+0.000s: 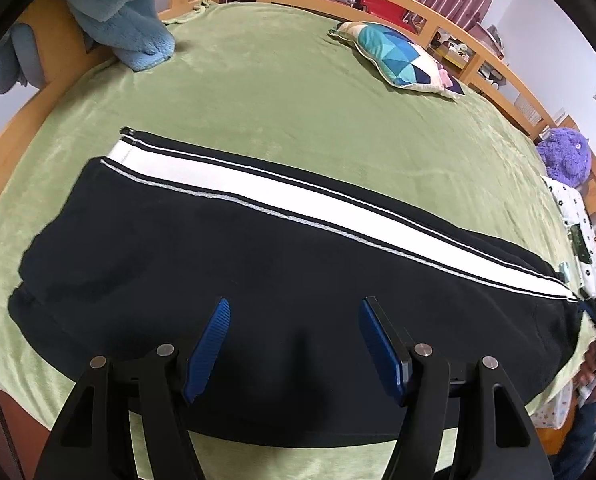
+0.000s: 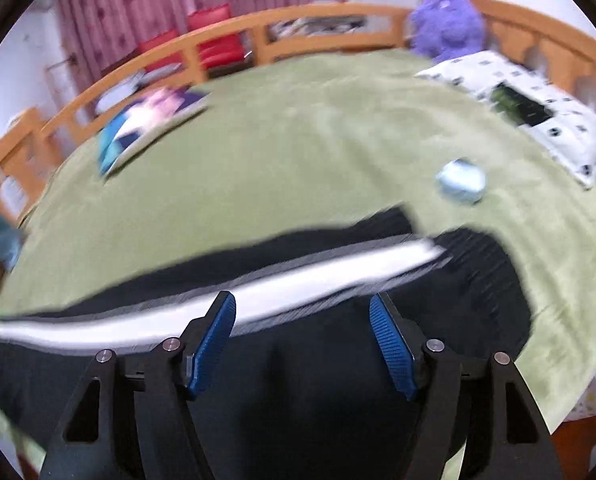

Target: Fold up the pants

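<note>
Pants (image 1: 257,264) lie on the bed (image 1: 298,92), legs stacked lengthwise, stripe up. My left claw (image 1: 293,344) and right claw (image 2: 302,344) gape empty above them; I judge crosswise folds remain.

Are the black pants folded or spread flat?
Folded lengthwise: the pants lie as one long band, white side stripe on top, on the green blanket.

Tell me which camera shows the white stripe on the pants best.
The left wrist view: the white stripe on the black pants runs sharp and nearly end to end. The right wrist view shows the stripe smeared by motion blur.
</note>
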A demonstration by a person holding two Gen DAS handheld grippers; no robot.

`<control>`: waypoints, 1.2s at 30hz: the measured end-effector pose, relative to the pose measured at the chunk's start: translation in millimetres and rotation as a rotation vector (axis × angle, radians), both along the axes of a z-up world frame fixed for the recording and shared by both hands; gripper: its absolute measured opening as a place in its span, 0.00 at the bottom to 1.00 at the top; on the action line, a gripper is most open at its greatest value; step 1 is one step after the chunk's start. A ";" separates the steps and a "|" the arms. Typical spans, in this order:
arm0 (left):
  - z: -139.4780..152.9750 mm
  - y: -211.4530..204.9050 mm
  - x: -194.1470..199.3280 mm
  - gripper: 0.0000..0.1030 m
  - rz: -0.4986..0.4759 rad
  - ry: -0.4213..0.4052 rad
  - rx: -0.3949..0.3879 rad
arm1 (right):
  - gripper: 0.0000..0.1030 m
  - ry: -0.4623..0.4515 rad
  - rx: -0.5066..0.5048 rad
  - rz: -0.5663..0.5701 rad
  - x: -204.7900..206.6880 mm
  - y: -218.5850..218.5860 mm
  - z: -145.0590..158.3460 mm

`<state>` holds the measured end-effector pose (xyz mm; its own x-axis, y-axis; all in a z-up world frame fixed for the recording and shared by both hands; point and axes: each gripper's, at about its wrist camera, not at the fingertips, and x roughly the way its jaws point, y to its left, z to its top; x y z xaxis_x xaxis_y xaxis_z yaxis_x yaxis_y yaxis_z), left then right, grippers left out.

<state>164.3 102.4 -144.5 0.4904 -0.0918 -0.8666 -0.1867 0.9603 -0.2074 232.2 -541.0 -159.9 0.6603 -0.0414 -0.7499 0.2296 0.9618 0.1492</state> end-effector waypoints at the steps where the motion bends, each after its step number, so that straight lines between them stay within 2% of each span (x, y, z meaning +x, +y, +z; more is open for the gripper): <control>1: -1.7 1.0 -0.3 0.63 0.004 0.000 0.009 | 0.67 -0.013 -0.012 -0.032 1.1 -15.6 3.5; 4: -9.7 1.4 3.6 0.63 0.010 0.013 0.009 | 0.73 -0.005 -0.044 -0.133 5.4 -54.4 5.6; 5: -13.1 0.9 5.1 0.63 0.009 0.019 0.007 | 0.76 0.004 -0.044 -0.152 8.1 -68.3 1.3; 9: -21.2 -7.9 15.9 0.63 0.012 0.039 -0.005 | 0.77 0.096 -0.037 -0.176 24.7 -113.1 -28.3; 11: -20.7 -15.2 23.2 0.63 0.006 0.041 -0.016 | 0.77 0.123 0.020 -0.171 28.4 -128.6 -45.6; 12: -19.9 -18.6 25.3 0.63 0.001 0.039 -0.010 | 0.77 0.125 0.084 -0.155 30.3 -134.1 -53.9; 13: -18.6 -23.5 27.2 0.63 -0.005 0.036 -0.001 | 0.75 0.134 0.132 -0.141 29.9 -137.8 -60.6; 14: -16.8 -28.6 29.9 0.63 -0.012 0.032 0.007 | 0.64 0.147 0.168 -0.123 32.7 -139.9 -65.7; 15: -14.7 -33.7 32.4 0.63 -0.022 0.028 0.009 | 0.59 0.141 0.167 -0.107 33.1 -139.6 -65.8; 16: -12.8 -37.9 34.3 0.63 -0.029 0.025 0.008 | 0.45 0.105 0.153 -0.067 30.5 -134.5 -57.9; 17: -11.1 -41.3 35.6 0.63 -0.035 0.022 0.007 | 0.38 0.070 0.146 -0.044 26.6 -128.3 -49.1; 19: -8.6 -45.3 35.8 0.63 -0.040 0.016 0.012 | 0.35 -0.048 0.143 -0.005 14.2 -116.0 -15.6; 24: -7.0 -47.9 36.7 0.63 -0.046 0.018 0.024 | 0.35 -0.308 0.257 0.042 11.3 -108.3 54.1; 26: -6.8 -43.7 34.6 0.63 -0.038 0.019 0.017 | 0.38 -0.282 0.246 0.026 32.8 -104.6 53.1; 27: -6.7 -42.7 33.4 0.63 -0.035 0.018 0.015 | 0.41 -0.236 0.224 0.001 45.2 -103.2 43.3; 28: -6.3 -40.2 31.1 0.63 -0.028 0.016 0.013 | 0.48 -0.137 0.183 -0.027 63.4 -101.5 21.5; 30: -4.7 -31.9 25.7 0.63 -0.010 0.012 0.014 | 0.50 0.060 0.131 -0.058 87.3 -101.0 -23.0; 31: -4.2 -29.2 23.0 0.63 -0.003 0.010 0.017 | 0.56 0.151 0.098 -0.081 92.2 -100.4 -45.9; 32: -3.4 -23.7 19.6 0.63 0.004 0.008 0.024 | 0.62 0.164 0.085 -0.088 89.6 -101.2 -55.1; 34: -4.0 -16.2 16.3 0.63 0.012 0.011 0.031 | 0.66 0.104 0.119 -0.095 69.6 -105.6 -51.5; 36: -5.7 -6.9 12.0 0.63 0.020 0.015 0.026 | 0.66 0.090 0.144 -0.118 54.2 -109.4 -40.8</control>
